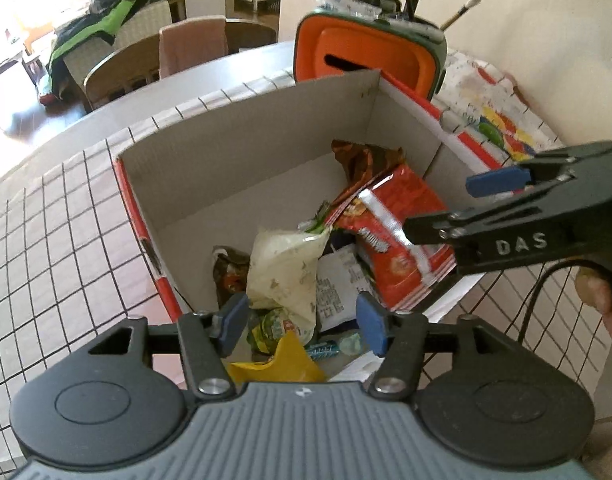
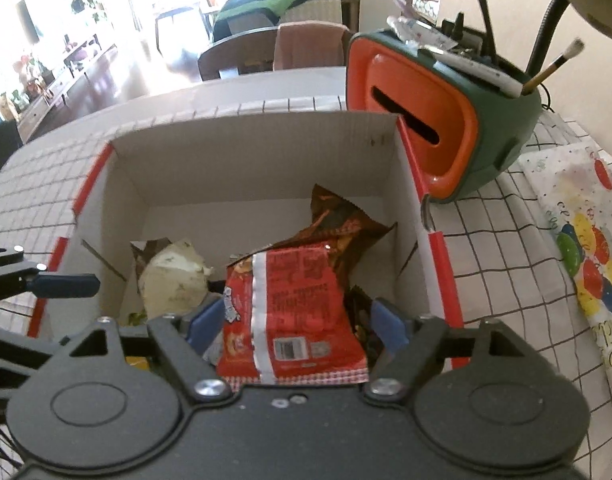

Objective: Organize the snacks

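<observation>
An open cardboard box (image 1: 242, 168) with red edges stands on the checked tablecloth; it also shows in the right wrist view (image 2: 234, 168). Inside lie a red snack packet (image 1: 389, 248), a brown packet (image 1: 365, 160), a pale white packet (image 1: 282, 272), a yellow packet (image 1: 282, 364) and a small green one (image 1: 270, 326). My left gripper (image 1: 302, 326) is open above the box's near side, empty. My right gripper (image 2: 294, 322) is open, its blue pads either side of the red packet (image 2: 294, 312), apart from it. The right gripper also shows at the right in the left wrist view (image 1: 445, 208).
An orange and green desk organiser (image 2: 429, 136) with brushes and pens stands behind the box's far right corner. A balloon-print paper bag (image 2: 585, 264) lies to the right. A lamp neck (image 2: 545, 28) rises behind. Chairs (image 1: 126, 68) stand beyond the table.
</observation>
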Tool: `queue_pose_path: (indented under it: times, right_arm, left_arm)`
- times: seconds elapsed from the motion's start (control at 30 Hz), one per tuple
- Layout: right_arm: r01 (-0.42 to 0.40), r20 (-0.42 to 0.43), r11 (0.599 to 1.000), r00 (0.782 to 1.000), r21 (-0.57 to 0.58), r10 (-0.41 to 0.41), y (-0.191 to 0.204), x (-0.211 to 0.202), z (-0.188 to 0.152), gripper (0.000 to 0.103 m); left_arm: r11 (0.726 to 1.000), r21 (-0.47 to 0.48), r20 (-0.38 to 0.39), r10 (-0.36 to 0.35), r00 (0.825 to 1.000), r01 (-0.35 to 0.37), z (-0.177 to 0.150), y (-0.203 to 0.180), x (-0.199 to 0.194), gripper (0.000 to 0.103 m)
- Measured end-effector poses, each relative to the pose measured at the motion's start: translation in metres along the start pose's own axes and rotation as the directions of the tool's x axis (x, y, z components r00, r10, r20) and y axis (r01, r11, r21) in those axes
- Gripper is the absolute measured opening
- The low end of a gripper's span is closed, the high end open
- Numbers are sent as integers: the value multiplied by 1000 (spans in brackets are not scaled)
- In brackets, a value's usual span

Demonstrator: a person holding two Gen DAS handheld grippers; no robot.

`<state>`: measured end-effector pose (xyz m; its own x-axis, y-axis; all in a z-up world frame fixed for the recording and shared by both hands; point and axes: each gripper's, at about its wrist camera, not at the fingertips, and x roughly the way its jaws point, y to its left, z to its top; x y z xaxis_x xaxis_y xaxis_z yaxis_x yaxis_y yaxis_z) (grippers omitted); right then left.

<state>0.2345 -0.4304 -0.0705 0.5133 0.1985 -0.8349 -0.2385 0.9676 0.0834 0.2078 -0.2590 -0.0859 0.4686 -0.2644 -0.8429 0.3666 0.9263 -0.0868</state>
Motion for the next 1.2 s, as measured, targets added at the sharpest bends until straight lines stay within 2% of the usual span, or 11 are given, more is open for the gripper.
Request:
queue_pose_path:
  times: [0.17, 0.27, 0.37, 0.47, 0.7, 0.8, 0.87, 0.97, 1.2]
  right_arm:
    - [-23, 51, 1000, 998, -3, 23, 3, -24, -4, 87]
    - [-43, 87, 999, 995, -9, 43, 5, -39, -6, 94]
    - [-69, 119, 998, 990, -7, 69, 6, -51, -8, 100]
    - [-81, 149, 997, 986, -5, 81, 8, -65, -12, 102]
    - [-80, 196, 997, 977, -14, 82, 15, -84, -23, 103]
    - [-56, 224, 998, 973, -28, 61, 22, -93, -28, 103]
    - [-67, 245, 997, 967, -29, 72, 26, -98, -32, 103]
    - [-98, 268, 995, 959, -5, 96, 29, -104, -37, 103]
    - [-102, 318, 994, 944, 35, 86, 39, -107, -47, 103]
  left_arm:
    - [1000, 4, 47, 9, 999, -9, -1, 1, -19, 67]
    - [1000, -1, 72, 9, 997, -9, -2, 1, -32, 73]
    - [1000, 3, 100, 16, 995, -16, -4, 1, -44, 73]
    - [1000, -5, 125, 23, 992, -22, -6, 3, -57, 79]
    - [999, -47, 163, 24, 986, -16, -13, 12, -77, 86]
    - [998, -56, 178, 24, 984, -15, -17, 14, -84, 92]
    - [997, -77, 189, 20, 982, -6, -20, 18, -88, 99]
    - [994, -110, 202, 10, 979, 13, -25, 22, -96, 102]
    - [990, -144, 224, 30, 974, 2, -33, 26, -111, 103]
